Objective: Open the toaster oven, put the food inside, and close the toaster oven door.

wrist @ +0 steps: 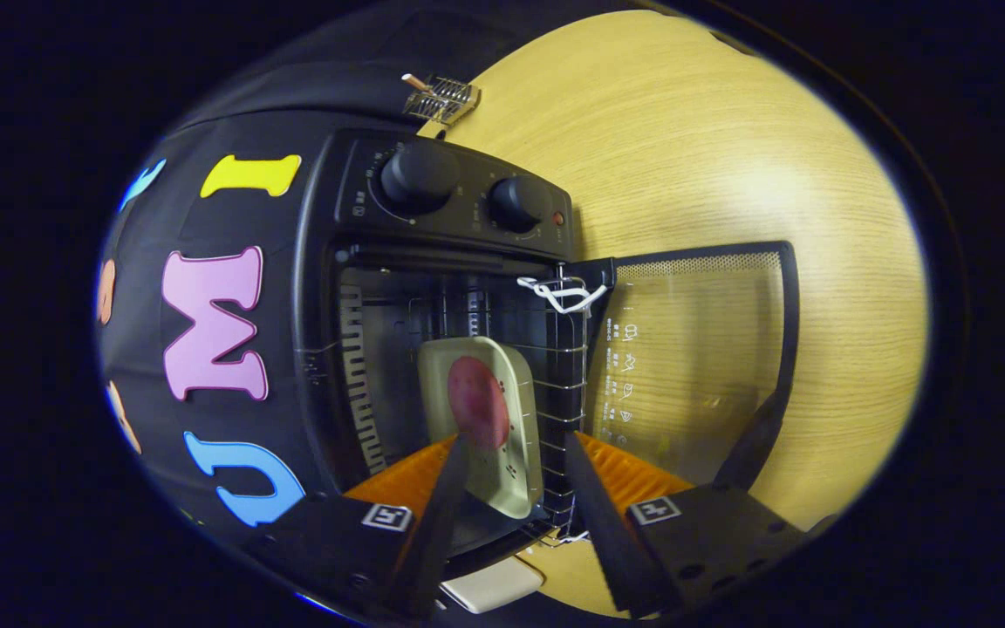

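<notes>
The black toaster oven [433,218] stands with its glass door [694,349] swung fully open and lying flat over the wooden table [712,148]. Inside, a pale rectangular tray [516,410] rests on the wire rack [565,384] and carries a round dark-red piece of food [478,401]. My gripper [513,439] is at the oven mouth and open. The near end of the tray lies between the fingers; the left finger overlaps the tray's edge and the right finger stands a little clear of it.
Two black knobs [420,174] [516,202] sit on the oven's control panel. A white cord [559,295] is tied at the rack by the door hinge. A metal clip [441,98] sits at the table's far edge. A white flat object [494,584] lies below the fingers.
</notes>
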